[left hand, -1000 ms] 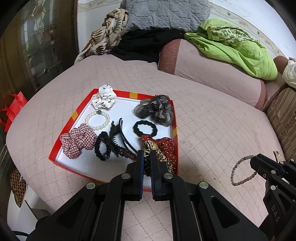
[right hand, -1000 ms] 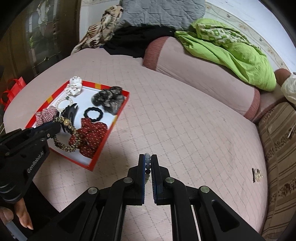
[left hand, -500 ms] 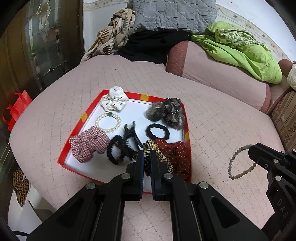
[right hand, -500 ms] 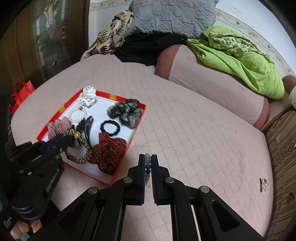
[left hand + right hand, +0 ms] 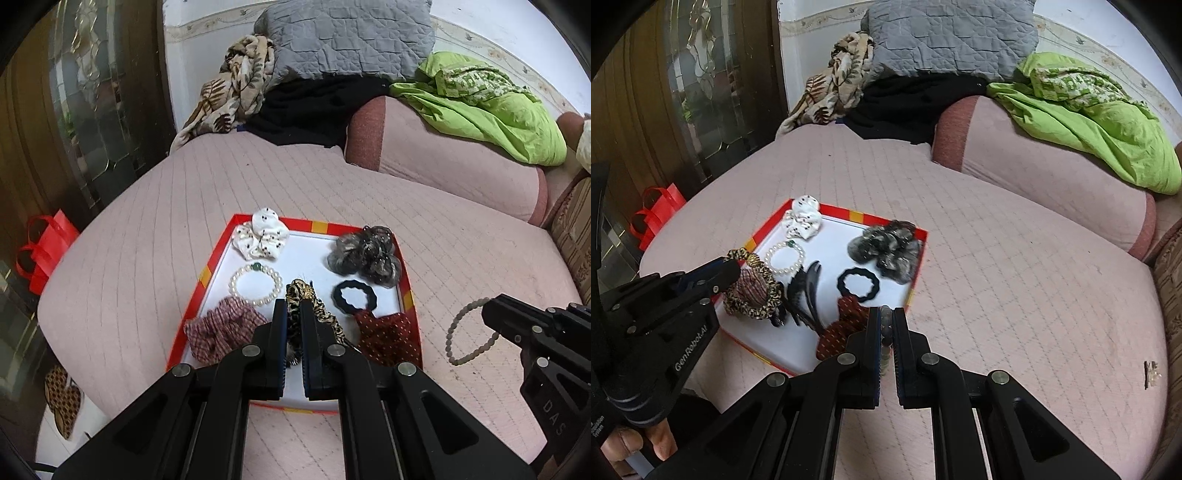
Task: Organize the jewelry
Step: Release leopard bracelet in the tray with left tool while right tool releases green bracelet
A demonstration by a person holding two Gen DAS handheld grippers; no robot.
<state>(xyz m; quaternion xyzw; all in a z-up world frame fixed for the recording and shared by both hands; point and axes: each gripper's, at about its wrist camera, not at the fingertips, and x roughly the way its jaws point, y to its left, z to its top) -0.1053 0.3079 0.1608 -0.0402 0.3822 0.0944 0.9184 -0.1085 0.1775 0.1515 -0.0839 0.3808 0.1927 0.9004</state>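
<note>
Left tongs clamped on a leopard scrunchie, held above the red tray; the loop hangs off the tips, clear of the tray floor in the right wrist view. Right tongs clamped on a grey bead bracelet, which dangles from the tips over the pink bed, just right of the tray and outside it. In the right wrist view only a few beads show between the pads.

Tray sits on the bed, white floor, red rim with yellow patches. Contents:
- white scrunchie, far left corner, partly over the rim
- pearl bracelet with one green bead, just in front of it
- plaid scrunchie, near left
- grey scrunchie, far right corner
- black hair tie, in front of the grey one
- red dotted scrunchie, near right, touching the hair tie
- black claw clip, mid-tray, seen from the right wrist; mostly hidden behind the left tongs in the other view

Beyond the tray: grey cushion, leaf-print cloth, green cloth on a pink bolster. Red bag on the floor, left of the bed. Fingertips of a hand show under the left tongs' handle. Small trinket lies alone on the bed, far right.
</note>
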